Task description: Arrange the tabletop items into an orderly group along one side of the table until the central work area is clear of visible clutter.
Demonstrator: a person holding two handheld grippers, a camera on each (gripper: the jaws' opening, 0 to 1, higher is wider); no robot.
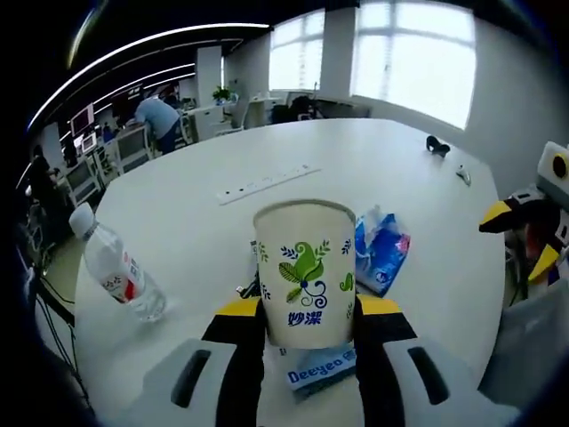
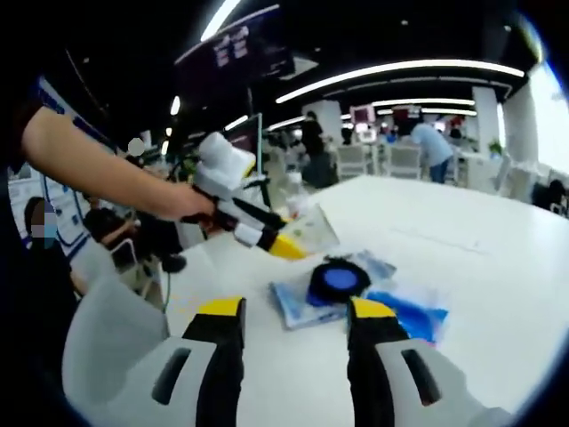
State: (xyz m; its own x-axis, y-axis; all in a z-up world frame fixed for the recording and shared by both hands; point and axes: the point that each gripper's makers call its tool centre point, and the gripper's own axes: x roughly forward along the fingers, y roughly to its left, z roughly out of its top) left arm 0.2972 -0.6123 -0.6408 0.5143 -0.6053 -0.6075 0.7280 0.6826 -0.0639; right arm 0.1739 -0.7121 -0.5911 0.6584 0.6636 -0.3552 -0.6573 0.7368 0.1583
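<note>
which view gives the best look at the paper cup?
Left gripper view: the paper cup sits upright and centred between the left gripper jaws, print readable. In the right gripper view it's small, tilted and blurred at the left gripper's tips.

Open-plan office: desk rows (image 1: 116, 147), office chairs (image 2: 404, 160), strip ceiling lights (image 2: 400, 71), large windows (image 1: 413, 53).

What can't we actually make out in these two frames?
- Left gripper view: the paper cup in the left claw hides most of the Deeyeo pack and the dark item behind it.
- Left gripper view: small dark object at the far table edge is too small to identify.
- Right gripper view: the left claw's load is blurred.
</note>
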